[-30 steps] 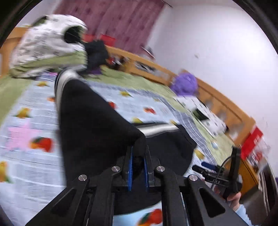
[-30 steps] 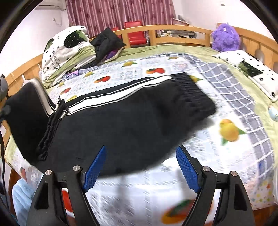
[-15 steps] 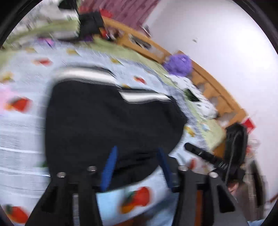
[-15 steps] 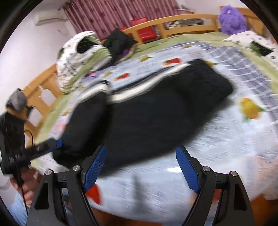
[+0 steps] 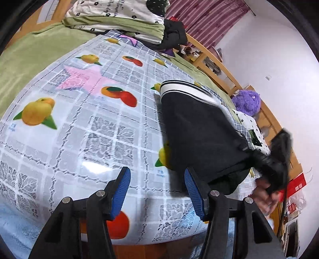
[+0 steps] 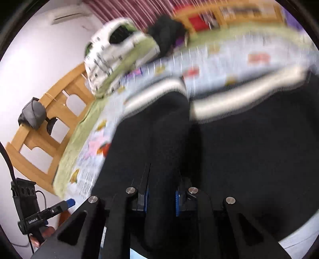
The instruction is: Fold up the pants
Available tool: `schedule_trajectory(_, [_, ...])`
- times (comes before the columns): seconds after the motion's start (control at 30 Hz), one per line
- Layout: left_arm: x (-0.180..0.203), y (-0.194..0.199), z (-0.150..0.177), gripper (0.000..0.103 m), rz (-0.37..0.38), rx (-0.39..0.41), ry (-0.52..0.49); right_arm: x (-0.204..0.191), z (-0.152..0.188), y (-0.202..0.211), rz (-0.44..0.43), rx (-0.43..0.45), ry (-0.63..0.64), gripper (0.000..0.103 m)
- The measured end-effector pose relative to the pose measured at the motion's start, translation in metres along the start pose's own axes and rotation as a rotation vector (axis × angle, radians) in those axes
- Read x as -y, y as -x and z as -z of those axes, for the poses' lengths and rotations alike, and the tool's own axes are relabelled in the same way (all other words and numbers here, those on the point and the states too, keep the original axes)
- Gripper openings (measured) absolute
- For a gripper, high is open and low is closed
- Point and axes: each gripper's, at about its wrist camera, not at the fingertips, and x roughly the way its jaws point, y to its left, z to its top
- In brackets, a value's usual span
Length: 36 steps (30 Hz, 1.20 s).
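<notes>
Item: black pants point(image 5: 199, 127) with white side stripes, laid on a bed point(image 5: 35, 51) covered by a fruit-printed cloth point(image 5: 95, 123). In the left wrist view the pants are seen to the right of the cloth's middle, one striped end point(image 5: 179, 87) turned toward the far side of the bed, the near end lying at the bed's front edge.

Left gripper point(image 5: 157, 189): blue-padded fingers point(image 5: 121, 191) are spread over bare cloth, nothing held between them; the dark fabric begins just behind the right-hand finger. Contact between that finger and the fabric cannot be told.

Right gripper point(image 6: 161, 197): the jaws are closing, and a raised fold of the black pants point(image 6: 169, 139) is seen between the blue pads point(image 6: 146, 199), which appear pressed against it. This view is blurred, so fine detail is not readable. In the left wrist view the same gripper point(image 5: 279, 157) appears as a dark smear at the pants' near right edge, with a hand point(image 5: 265, 197) below it.

Also recorded on the bed: a folded white patterned quilt over green bedding point(image 5: 119, 14), a dark garment point(image 5: 173, 33) beside it, a purple plush toy point(image 5: 247, 101) at the wooden rail point(image 5: 211, 57), and a white patterned pillow point(image 5: 251, 127) near the toy. Maroon curtains point(image 5: 207, 18) are noted behind the bed.
</notes>
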Motion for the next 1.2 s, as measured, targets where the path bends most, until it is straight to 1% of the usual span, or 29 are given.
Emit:
schedule_trajectory(0.07, [0.015,-0.007,0.001,0.054,0.008,-0.01,-0.03,0.003,-0.019,0.027,0.038,0.045,0.044,0.018])
schedule_trajectory(0.1, [0.024,-0.011,0.003,0.054,0.016,-0.016,-0.049,0.009,-0.028,0.042,0.073,0.073,0.063,0.018])
schedule_trajectory(0.2, [0.053,-0.025,0.009,0.054,0.042,-0.038,-0.092,0.035,-0.047,0.085,0.2,0.135,0.124,0.017])
schedule_trajectory(0.23, [0.065,-0.032,0.012,0.054,0.064,-0.045,-0.102,0.047,-0.052,0.097,0.243,0.148,0.132,0.017])
schedule_trajectory(0.3, [0.087,-0.043,0.018,0.054,0.112,-0.064,-0.125,0.079,-0.059,0.113,0.322,0.132,0.121,0.017])
schedule_trajectory(0.33, [0.098,-0.051,0.022,0.054,0.135,-0.085,-0.146,0.094,-0.06,0.115,0.357,0.122,0.12,0.017])
schedule_trajectory(0.37, [0.11,-0.059,0.026,0.054,0.147,-0.106,-0.172,0.115,-0.056,0.112,0.412,0.096,0.111,0.017])
schedule_trajectory(0.43, [0.13,-0.071,0.036,0.055,0.156,-0.136,-0.223,0.15,-0.048,0.102,0.443,0.039,0.075,0.017])
schedule_trajectory(0.47, [0.14,-0.076,0.041,0.058,0.148,-0.152,-0.249,0.168,-0.039,0.094,0.443,0.001,0.049,0.018])
schedule_trajectory(0.5, [0.146,-0.08,0.045,0.059,0.139,-0.164,-0.271,0.174,-0.036,0.089,0.433,-0.012,0.037,0.018])
schedule_trajectory(0.53, [0.154,-0.083,0.051,0.06,0.124,-0.177,-0.305,0.179,-0.031,0.087,0.418,-0.007,0.031,0.019])
schedule_trajectory(0.6, [0.166,-0.084,0.061,0.061,0.104,-0.187,-0.371,0.18,-0.021,0.094,0.399,0.04,0.035,0.019])
schedule_trajectory(0.67, [0.176,-0.085,0.068,0.068,0.064,-0.173,-0.416,0.181,-0.02,0.096,0.384,0.057,0.005,0.019])
schedule_trajectory(0.7, [0.18,-0.087,0.07,0.068,0.027,-0.155,-0.429,0.184,-0.02,0.096,0.375,0.06,-0.017,0.019])
schedule_trajectory(0.77, [0.184,-0.095,0.07,0.068,-0.024,-0.134,-0.428,0.186,-0.021,0.096,0.363,0.067,-0.033,0.019])
schedule_trajectory(0.87, [0.186,-0.117,0.072,0.068,-0.052,-0.174,-0.394,0.185,-0.021,0.096,0.355,0.071,-0.048,0.019])
schedule_trajectory(0.9, [0.189,-0.129,0.073,0.068,-0.09,-0.186,-0.397,0.185,-0.021,0.096,0.352,0.071,-0.057,0.019])
schedule_trajectory(0.93, [0.191,-0.135,0.073,0.067,-0.113,-0.164,-0.405,0.186,-0.021,0.096,0.349,0.071,-0.066,0.019])
schedule_trajectory(0.97, [0.194,-0.136,0.071,0.061,-0.126,-0.126,-0.415,0.187,-0.021,0.096,0.344,0.073,-0.078,0.019])
schedule_trajectory(1.0, [0.196,-0.137,0.068,0.053,-0.129,-0.111,-0.418,0.188,-0.02,0.097,0.34,0.073,-0.087,0.019])
schedule_trajectory(1.03, [0.196,-0.136,0.064,0.027,-0.122,-0.091,-0.408,0.188,-0.02,0.097,0.332,0.073,-0.096,0.019])
schedule_trajectory(1.07, [0.195,-0.133,0.06,0.021,-0.142,-0.055,-0.406,0.187,-0.02,0.098,0.321,0.073,-0.105,0.019])
schedule_trajectory(1.1, [0.193,-0.129,0.055,0.021,-0.139,-0.029,-0.407,0.184,-0.02,0.099,0.315,0.077,-0.107,0.018])
schedule_trajectory(1.17, [0.179,-0.116,0.042,0.019,-0.136,0.024,-0.363,0.174,-0.02,0.099,0.302,0.083,-0.101,0.018])
schedule_trajectory(1.2, [0.169,-0.108,0.033,0.018,-0.128,0.045,-0.334,0.168,-0.019,0.099,0.28,0.086,-0.099,0.018])
